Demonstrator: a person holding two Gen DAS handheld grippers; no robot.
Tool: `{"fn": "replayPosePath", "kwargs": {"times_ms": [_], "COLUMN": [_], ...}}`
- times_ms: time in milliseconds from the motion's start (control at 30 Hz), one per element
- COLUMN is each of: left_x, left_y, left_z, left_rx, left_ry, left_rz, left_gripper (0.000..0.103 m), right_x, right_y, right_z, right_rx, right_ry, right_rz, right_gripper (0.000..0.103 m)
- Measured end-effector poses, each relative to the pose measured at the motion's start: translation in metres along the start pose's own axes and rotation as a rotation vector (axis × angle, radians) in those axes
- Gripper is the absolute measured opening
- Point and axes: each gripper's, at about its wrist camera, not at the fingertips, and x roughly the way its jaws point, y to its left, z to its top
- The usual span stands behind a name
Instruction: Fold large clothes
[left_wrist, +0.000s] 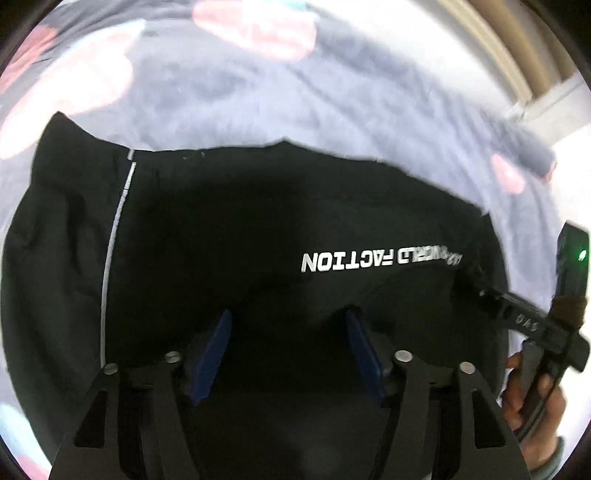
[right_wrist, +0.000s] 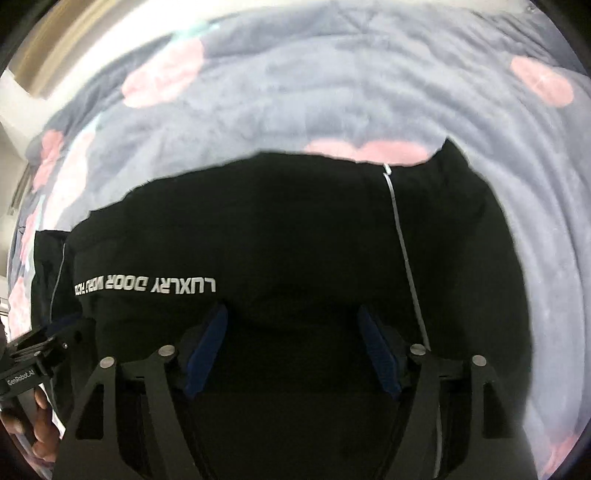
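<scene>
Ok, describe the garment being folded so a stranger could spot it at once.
A grey blanket with pink blotches covers the surface. On it lies one black garment. White block lettering across it and thin pale stripes down its sides set it apart.

My open jaws cover the near edge of the black fabric garment (left_wrist: 258, 221). The far grey blanket with pink blotches (right_wrist: 295, 92) is blurred.
</scene>
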Motion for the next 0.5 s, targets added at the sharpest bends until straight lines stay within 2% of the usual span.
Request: {"fn": "replayPosePath", "kwargs": {"times_ms": [167,267,333,500], "left_x": [0.008,0.003,-0.013,-0.061], "left_y": [0.004,0.004,0.008,0.021], "left_z": [0.008,0.001,-0.008,-0.033], "left_rx": [-0.006,0.0,0.013,0.031], "left_ry": [0.009,-0.018,-0.038,-0.122], "left_rz": [0.018,-0.001,-0.022,-0.054], "left_gripper": [0.079,0.079,0.079,0.08], "right_x": [0.003,-0.013,-0.033,-0.078], "right_y": [-0.007,-0.012,-0.024,-0.055], "right_z": [-0.007,-0.007,-0.018,-0.049], "right_rx": [-0.027,-0.013,0.02,0.052], "right_ry": [-0.009,-0.019,-0.044,-0.123], "right_rz": [-0.001,0.042,0.085,0.075], "right_gripper": [0.078,0.078,0.078,0.079]}}
